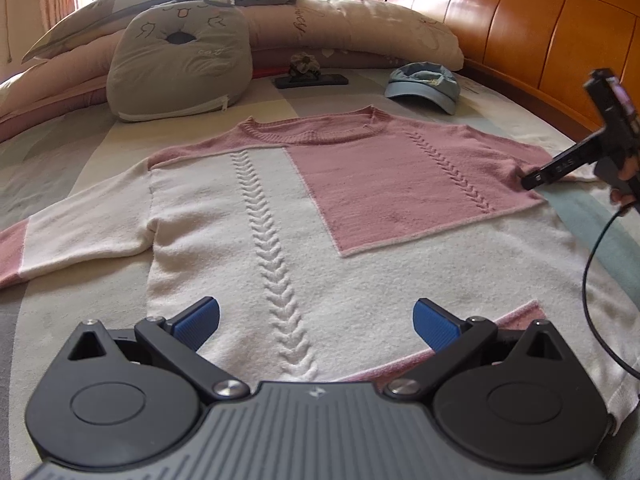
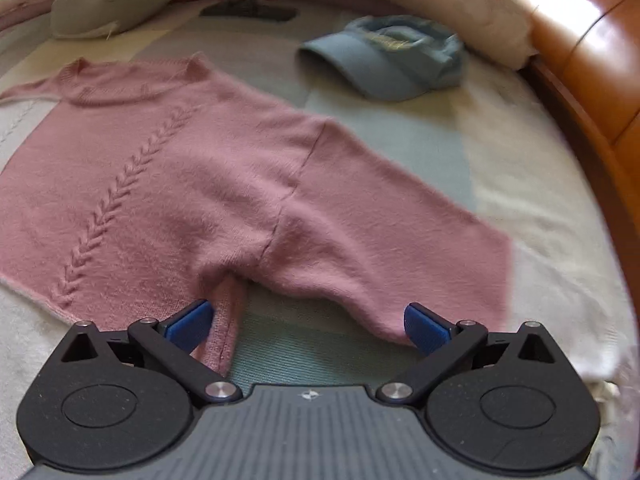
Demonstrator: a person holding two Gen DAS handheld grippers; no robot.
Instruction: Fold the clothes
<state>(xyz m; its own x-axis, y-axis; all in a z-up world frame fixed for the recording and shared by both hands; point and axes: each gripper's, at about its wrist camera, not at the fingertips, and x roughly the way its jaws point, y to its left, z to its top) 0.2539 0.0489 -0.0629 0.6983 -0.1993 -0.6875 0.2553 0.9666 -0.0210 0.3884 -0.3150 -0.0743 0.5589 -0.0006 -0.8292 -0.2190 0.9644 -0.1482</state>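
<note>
While both the left gripper (image 1: 316, 322) and right gripper (image 2: 307, 326) gape wide, empty, the right should pinch the sweater (image 1: 320, 216) by its pink underarm edge.

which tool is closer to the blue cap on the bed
Right. The right tool sits open at the sweater's pink right sleeve, on the cap's side. The left tool hovers open over the white hem, the whole sweater away.

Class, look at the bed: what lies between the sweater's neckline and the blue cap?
Only bare bedspread lies between the sweater neckline and the cap; nothing else sits there. The left wrist view shows it most clearly.
</note>
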